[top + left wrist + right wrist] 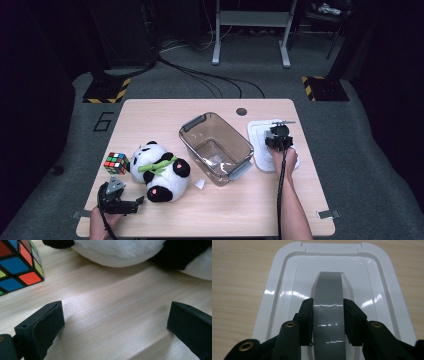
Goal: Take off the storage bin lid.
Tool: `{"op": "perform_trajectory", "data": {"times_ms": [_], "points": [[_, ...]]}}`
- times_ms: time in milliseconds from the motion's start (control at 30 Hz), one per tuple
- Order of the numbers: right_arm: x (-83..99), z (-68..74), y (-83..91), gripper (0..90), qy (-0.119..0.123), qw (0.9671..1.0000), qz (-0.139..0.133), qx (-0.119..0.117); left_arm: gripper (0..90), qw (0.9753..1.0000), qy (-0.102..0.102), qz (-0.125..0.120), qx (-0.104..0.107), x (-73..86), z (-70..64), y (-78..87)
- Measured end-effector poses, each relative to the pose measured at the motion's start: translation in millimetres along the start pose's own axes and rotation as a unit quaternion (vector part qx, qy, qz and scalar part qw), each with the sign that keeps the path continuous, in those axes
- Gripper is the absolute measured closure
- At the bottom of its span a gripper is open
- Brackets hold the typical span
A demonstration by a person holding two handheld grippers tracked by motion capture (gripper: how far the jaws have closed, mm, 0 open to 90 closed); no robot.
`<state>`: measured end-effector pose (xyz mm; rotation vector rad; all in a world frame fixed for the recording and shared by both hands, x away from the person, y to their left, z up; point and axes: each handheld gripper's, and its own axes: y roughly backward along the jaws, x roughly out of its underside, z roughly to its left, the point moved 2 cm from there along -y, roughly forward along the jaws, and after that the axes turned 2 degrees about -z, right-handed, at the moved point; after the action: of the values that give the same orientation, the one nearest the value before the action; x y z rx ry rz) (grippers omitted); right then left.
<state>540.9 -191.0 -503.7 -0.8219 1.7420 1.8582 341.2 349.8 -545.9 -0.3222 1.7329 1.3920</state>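
A white box lid (pixel 260 145) lies flat on the table's right side. My right gripper (pixel 278 139) sits over it. In the right gripper view its jaws clamp the lid's grey handle (pixel 328 302) from both sides, at my right gripper (pixel 328 317), with the lid (pixel 287 290) spreading around it. A clear plastic box (pixel 216 147) with grey latches stands open at the table's middle. My left gripper (pixel 131 204) rests open near the front left edge, beside a panda plush (pixel 159 171). In the left gripper view my left gripper (pixel 115 322) holds nothing, with the plush (pixel 125 252) ahead.
A Rubik's cube (pixel 116 163) (pixel 17 267) sits left of the plush. A small white scrap (pixel 199 184) lies in front of the box. A round grommet (pixel 241 111) is set in the table's far edge. Bare wood (pixel 225 210) stretches along the front.
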Motion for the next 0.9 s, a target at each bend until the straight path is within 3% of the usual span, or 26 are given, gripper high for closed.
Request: {"op": "perform_trajectory", "data": {"times_ms": [133, 200, 400, 900], "points": [[-0.7, -3.4, 6.6, 49.6, -0.006, 0.9999, -0.001, -0.012, 0.9, 1.0000, 0.000, 0.000, 0.000, 0.0, 0.0, 0.0], [-1.0, -5.6, 10.9, 38.6, -0.007, 0.9998, -0.003, -0.017, 0.9, 1.0000, 0.000, 0.000, 0.000, 0.0, 0.0, 0.1], [1.0, -6.4, 29.0, 20.5, 0.002, 0.9989, 0.000, -0.046, 1.1, 1.0000, -0.001, -0.001, 0.000, -0.1, 0.1, -0.1], [25.2, 8.1, 68.6, 0.0, 0.045, 0.9960, -0.014, -0.076, 1.1, 1.0000, -0.002, 0.003, 0.002, -0.3, 0.3, 0.5]]}}
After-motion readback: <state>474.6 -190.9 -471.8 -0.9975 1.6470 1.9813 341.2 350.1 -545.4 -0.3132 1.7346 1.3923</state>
